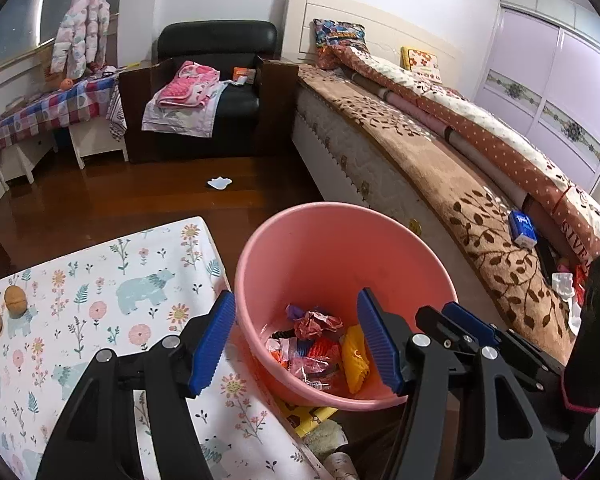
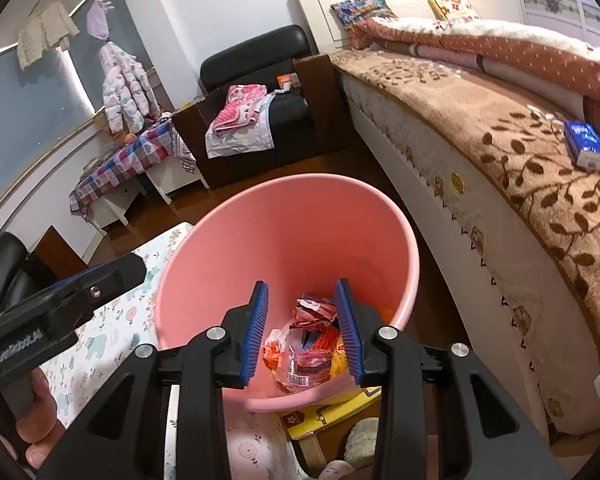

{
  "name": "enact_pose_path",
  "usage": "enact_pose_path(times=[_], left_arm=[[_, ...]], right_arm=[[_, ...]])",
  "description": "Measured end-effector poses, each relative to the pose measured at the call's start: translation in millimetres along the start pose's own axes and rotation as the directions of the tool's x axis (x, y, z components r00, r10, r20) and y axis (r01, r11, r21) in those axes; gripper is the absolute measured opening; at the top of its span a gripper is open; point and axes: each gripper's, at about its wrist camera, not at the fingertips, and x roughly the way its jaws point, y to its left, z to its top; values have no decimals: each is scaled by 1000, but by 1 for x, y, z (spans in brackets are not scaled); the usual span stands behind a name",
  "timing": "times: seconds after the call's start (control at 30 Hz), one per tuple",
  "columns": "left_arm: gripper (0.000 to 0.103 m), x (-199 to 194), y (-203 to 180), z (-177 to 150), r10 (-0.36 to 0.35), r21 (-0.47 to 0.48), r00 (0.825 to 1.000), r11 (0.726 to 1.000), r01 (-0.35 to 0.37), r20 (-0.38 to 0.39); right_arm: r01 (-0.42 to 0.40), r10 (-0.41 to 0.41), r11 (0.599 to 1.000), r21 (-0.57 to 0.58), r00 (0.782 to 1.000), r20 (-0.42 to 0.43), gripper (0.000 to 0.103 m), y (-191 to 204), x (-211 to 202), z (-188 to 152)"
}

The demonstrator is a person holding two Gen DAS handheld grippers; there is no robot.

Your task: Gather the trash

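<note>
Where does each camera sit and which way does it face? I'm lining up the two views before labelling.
Left wrist: on the left gripper, angled down over the floral tablecloth and pink bucket; its open blue pads show.
Right wrist: on the right gripper, angled down into the bucket at the wrappers; open pads and a hand show.
Shared: bucket, bed, black armchair.

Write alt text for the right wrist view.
The right gripper, jaws open and empty, hangs over a pink bin of wrappers. A floral-cloth table lies left, a bed right, a black armchair behind.
</note>
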Motion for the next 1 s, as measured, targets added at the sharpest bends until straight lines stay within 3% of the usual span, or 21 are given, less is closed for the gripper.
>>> enact_pose_path(times=[0.2,0.47,0.67,1.0], left_arm=[[62,-16,7,-4,18,-10,1000,1000,-18,24],[65,-45,18,-14,34,-32,998,999,-32,53],[75,-71,29,-28,47,-52,996,998,-43,80],[80,-109,56,-49,118,-81,985,991,-108,123]], right_arm=[[-19,20,999,-35,999,28,44,15,-15,-3],[-7,13,997,-73,996,92,61,37,-42,-7],[-23,31,996,-92,995,91,63,51,-53,-12],[-30,42,991,-131,995,91,69,78,-65,-29]])
